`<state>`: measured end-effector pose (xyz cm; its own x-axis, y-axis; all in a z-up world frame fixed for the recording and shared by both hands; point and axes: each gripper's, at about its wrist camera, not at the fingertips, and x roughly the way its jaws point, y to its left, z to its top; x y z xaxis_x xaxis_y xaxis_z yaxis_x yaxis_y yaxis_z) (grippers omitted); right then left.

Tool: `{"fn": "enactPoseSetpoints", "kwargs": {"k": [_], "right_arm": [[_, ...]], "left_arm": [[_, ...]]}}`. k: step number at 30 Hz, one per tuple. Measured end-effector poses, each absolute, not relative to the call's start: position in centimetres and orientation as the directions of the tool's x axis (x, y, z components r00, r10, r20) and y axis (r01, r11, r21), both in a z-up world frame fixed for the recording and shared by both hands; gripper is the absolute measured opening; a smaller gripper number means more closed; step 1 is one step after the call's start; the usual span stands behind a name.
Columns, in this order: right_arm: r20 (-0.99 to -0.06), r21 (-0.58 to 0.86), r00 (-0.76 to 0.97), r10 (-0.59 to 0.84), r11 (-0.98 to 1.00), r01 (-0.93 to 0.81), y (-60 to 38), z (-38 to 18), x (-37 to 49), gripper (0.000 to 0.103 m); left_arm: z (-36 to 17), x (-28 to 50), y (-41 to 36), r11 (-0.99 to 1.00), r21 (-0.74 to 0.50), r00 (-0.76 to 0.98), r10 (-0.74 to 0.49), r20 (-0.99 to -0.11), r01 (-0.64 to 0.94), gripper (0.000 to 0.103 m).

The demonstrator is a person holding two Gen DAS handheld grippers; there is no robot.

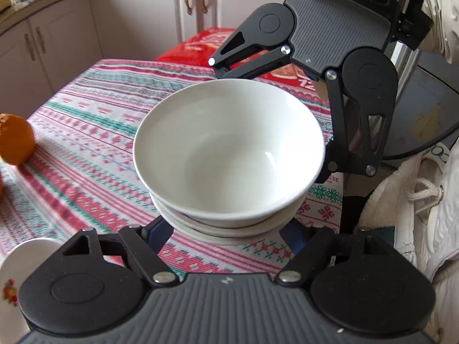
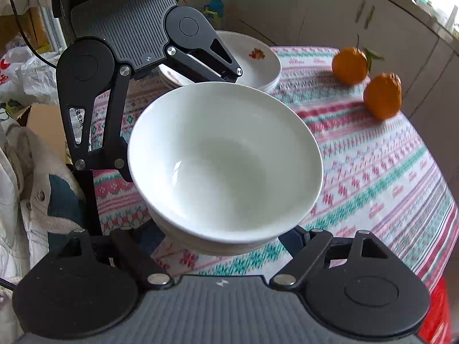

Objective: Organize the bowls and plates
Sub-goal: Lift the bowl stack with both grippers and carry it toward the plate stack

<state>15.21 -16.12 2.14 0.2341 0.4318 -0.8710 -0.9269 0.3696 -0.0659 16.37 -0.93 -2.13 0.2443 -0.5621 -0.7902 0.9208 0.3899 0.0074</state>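
A stack of white bowls (image 1: 229, 154) hangs above the patterned tablecloth (image 1: 86, 132), held from two sides. My left gripper (image 1: 228, 229) grips the near side of the stack, its fingertips hidden under the bowls. My right gripper (image 1: 289, 106) grips the far side. In the right wrist view the same stack (image 2: 226, 160) fills the middle, with my right gripper (image 2: 223, 235) under its near side and my left gripper (image 2: 172, 126) opposite. A stack of white plates with a flower print (image 2: 252, 60) sits on the table behind.
Two oranges (image 2: 370, 80) lie on the table's far right in the right wrist view; one orange (image 1: 14, 140) shows at left in the left wrist view. A plate rim (image 1: 17, 261) sits at lower left. Cabinets (image 1: 129, 14) stand behind. A white jacket (image 1: 416, 215) is at right.
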Motion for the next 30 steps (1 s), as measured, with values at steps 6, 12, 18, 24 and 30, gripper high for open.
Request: {"fn": "enactPoseSetpoints", "kwargs": {"k": [6, 12, 18, 24, 30], "right_arm": [[-0.854, -0.130, 0.255, 0.454, 0.288, -0.949, -12.4, 4.7, 16.4, 0.088], [-0.842, -0.182, 0.249, 0.479, 0.183, -0.966, -7.2, 6.1, 18.4, 0.087], [-0.845, -0.188, 0.209, 0.493, 0.093, -0.978, -2.0, 5.3, 20.6, 0.088], [-0.855, -0.160, 0.162, 0.492, 0.047, -0.986, 1.2, 3.6, 22.7, 0.087], [-0.865, -0.125, 0.136, 0.483, 0.055, -0.991, 2.3, 2.2, 24.4, 0.087]], "left_arm": [[0.4, 16.1, 3.1, 0.471, 0.061, 0.348, -0.552, -0.758, 0.880, 0.080], [1.7, 16.3, 7.6, 0.565, 0.104, 0.445, -0.509, -0.736, 0.818, 0.080], [1.0, 17.3, 11.4, 0.648, 0.109, 0.495, -0.452, -0.742, 0.754, 0.080], [-0.8, 18.6, 13.9, 0.688, 0.096, 0.503, -0.420, -0.755, 0.719, 0.080], [-1.7, 19.7, 15.0, 0.691, 0.079, 0.488, -0.420, -0.766, 0.719, 0.080]]}}
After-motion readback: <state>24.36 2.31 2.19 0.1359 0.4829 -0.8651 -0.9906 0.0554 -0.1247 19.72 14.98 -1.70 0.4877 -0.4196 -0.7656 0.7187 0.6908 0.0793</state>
